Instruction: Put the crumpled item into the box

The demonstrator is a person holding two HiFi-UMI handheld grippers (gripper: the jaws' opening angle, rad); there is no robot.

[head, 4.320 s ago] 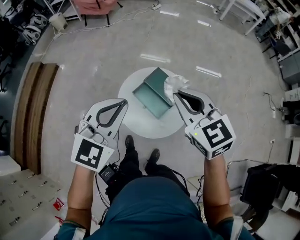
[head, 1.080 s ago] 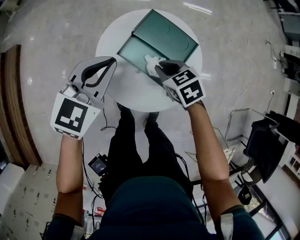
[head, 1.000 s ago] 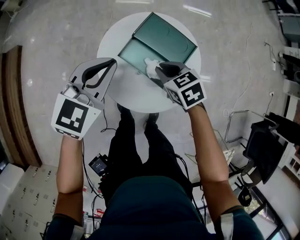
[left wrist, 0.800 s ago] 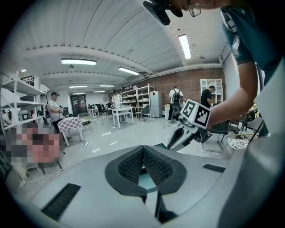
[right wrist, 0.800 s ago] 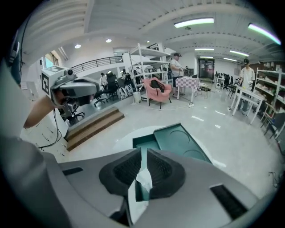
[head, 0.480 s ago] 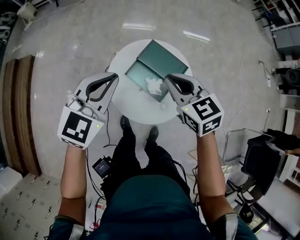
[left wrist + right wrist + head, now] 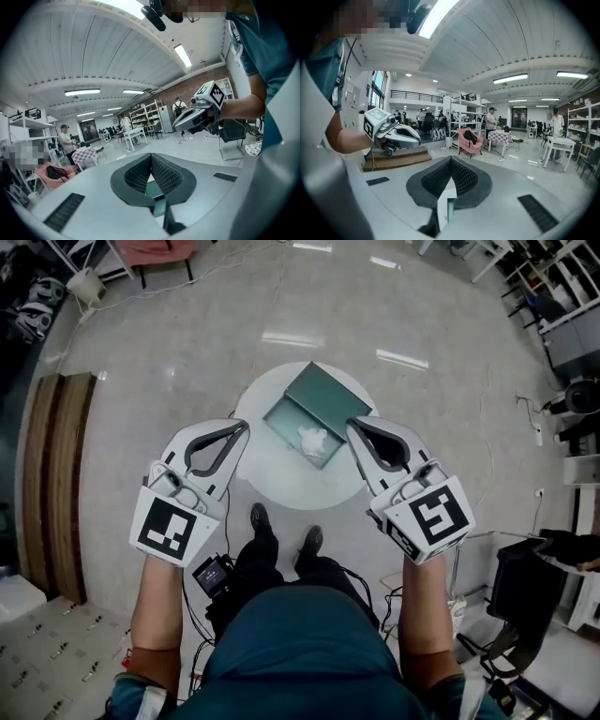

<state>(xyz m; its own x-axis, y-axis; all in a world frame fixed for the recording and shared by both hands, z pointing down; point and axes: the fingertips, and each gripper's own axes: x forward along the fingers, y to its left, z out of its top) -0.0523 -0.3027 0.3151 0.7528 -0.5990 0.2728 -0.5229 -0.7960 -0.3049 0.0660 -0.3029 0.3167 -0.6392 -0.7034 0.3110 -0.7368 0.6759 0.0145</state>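
In the box point(image 7: 287, 417), crumpled item point(image 7: 313, 439)

box point(image 7: 314, 404) corner covered by right gripper point(image 7: 355, 427) | table point(image 7: 281, 486) rim – partly covered | crumpled item point(image 7: 313, 440) – too small to be identified
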